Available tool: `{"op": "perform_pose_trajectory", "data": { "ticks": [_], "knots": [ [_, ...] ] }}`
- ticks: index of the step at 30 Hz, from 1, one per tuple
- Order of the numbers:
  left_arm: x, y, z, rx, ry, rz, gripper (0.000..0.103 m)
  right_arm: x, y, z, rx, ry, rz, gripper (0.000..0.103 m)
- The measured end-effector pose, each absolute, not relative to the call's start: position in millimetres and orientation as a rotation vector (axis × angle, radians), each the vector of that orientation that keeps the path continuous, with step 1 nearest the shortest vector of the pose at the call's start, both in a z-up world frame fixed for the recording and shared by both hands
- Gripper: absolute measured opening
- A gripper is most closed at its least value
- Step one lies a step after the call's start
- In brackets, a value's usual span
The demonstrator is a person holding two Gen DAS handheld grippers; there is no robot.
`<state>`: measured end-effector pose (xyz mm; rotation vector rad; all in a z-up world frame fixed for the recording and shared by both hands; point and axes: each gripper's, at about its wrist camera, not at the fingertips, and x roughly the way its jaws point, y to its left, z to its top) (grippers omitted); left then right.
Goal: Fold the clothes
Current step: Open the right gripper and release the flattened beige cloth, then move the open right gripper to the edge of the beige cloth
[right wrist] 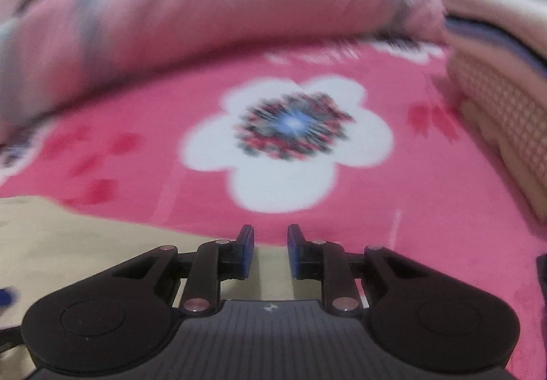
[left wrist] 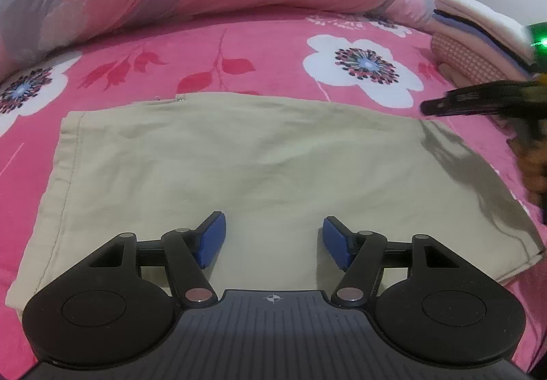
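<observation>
Hovering with jaws spread and nothing between them, left gripper [left wrist: 273, 239] over the beige folded garment [left wrist: 239, 168] lying flat on the pink floral bedsheet [left wrist: 259, 51]. Hanging with jaws narrowly parted and pinching nothing, right gripper [right wrist: 270, 250] above the garment's far edge, view blurred.

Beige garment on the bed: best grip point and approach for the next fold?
Probably the beige garment's stitched hem on its left edge, at a corner. It lies flat on the pink bedspread, so only edges give purchase. Come in low from the left with the left gripper, open above it.
</observation>
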<state>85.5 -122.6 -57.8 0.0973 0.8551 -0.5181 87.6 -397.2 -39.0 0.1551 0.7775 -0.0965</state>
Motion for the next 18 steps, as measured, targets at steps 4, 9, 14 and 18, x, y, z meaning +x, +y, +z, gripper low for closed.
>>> {"op": "perform_pose_trajectory", "data": {
  "ticks": [4,9,14,18],
  "knots": [
    [84.6,-126.0,-57.5,0.11,0.858,-0.498,0.064,48.7,-374.5,-46.1,0.142,0.8,-0.005,0.023],
    [80.5,-132.2,-59.0,0.163,0.843,-0.485,0.065,-6.8,-380.7,-68.3,0.232,0.77,-0.035,0.023],
    [77.7,-136.5,-59.1,0.204,0.832,-0.474,0.065,-43.5,-366.2,-48.6,0.146,0.692,-0.034,0.024],
    [74.8,-140.3,-59.9,0.229,0.822,-0.464,0.066,-55.9,-346.0,-71.0,-0.03,0.703,-0.049,0.026]
  ]
}}
